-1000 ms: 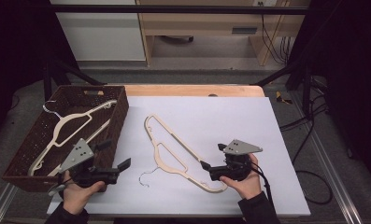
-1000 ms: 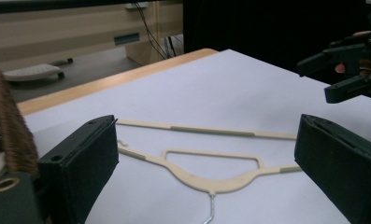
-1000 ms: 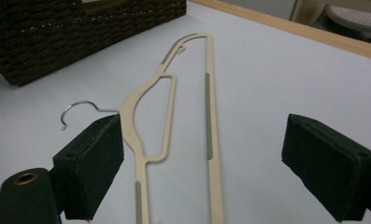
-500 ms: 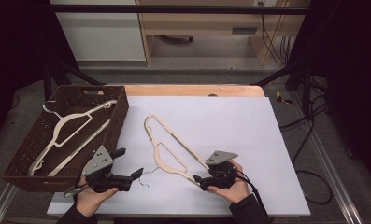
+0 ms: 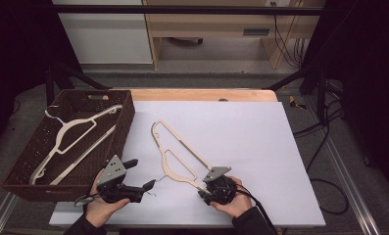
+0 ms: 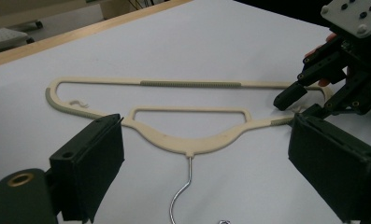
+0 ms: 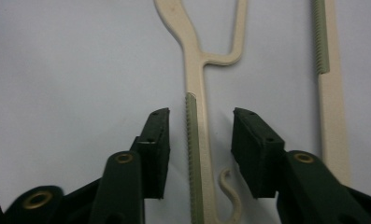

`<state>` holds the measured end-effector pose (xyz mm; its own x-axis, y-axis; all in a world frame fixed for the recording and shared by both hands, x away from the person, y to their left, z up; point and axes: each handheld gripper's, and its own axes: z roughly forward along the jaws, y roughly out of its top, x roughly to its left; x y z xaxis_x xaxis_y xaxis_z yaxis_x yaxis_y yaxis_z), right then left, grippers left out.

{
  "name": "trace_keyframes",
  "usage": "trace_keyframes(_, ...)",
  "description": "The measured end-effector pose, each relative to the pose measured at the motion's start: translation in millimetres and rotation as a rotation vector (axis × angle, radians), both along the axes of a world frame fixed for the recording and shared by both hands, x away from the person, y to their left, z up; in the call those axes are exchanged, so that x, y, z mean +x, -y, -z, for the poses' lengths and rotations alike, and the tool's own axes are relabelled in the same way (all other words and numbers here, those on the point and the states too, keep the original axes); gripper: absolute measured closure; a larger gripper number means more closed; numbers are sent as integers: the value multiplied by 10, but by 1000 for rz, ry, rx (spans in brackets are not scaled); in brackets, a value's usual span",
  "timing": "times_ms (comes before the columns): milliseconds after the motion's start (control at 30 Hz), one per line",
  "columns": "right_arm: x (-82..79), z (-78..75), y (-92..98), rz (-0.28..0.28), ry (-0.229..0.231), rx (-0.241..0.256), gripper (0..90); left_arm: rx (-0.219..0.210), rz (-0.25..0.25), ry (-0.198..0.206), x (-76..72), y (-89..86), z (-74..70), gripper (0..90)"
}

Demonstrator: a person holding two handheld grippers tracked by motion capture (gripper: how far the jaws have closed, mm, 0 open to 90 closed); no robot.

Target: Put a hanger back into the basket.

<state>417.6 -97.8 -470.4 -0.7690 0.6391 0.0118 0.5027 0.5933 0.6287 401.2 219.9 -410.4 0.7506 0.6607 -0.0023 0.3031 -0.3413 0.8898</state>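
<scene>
Two grippers: held low at the table's near edge.
Right gripper [image 5: 205, 192]: jaws parted, set astride one arm of the cream hanger [image 5: 175, 155], not clenched.
Left gripper [image 5: 144, 186]: jaws spread wide, pointed at the hanger's wire hook [image 6: 182, 192].
Hanger: flat on the white sheet [image 5: 241, 132].
Wicker basket [image 5: 126, 117]: at left, another hanger [image 5: 67, 134] inside.

Hanger [image 5: 180, 155] lies on table [image 5: 260, 147], right of basket [image 5: 126, 122].
</scene>
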Motion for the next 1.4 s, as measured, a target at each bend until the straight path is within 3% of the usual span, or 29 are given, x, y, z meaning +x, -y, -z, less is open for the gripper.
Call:
trace_keyframes(133,0,-8,-3,17,-8,-7,691,9,4,-13,14,27,45,111)
trace_keyframes(367,0,-30,-35,38,-28,-32,789,18,6,-30,43,57,97,120)
trace_keyframes(600,32,-40,-14,39,-48,-21,794,68,13,-65,132,164,203,176)
trace_keyframes(733,36,-43,-8,26,-74,21,797,123,4,-93,243,265,290,268)
trace_keyframes(900,21,-78,-26,6,-77,27,798,195,-12,-151,426,327,427,399)
trace_keyframes(1067,8,-123,-34,5,-73,36,799,253,36,-183,475,396,519,509)
trace_keyframes(1233,13,-154,-12,-14,-59,33,799,270,41,-209,499,416,567,601)
trace_keyframes(1400,4,-186,-11,3,-74,56,800,274,44,-216,515,421,581,673)
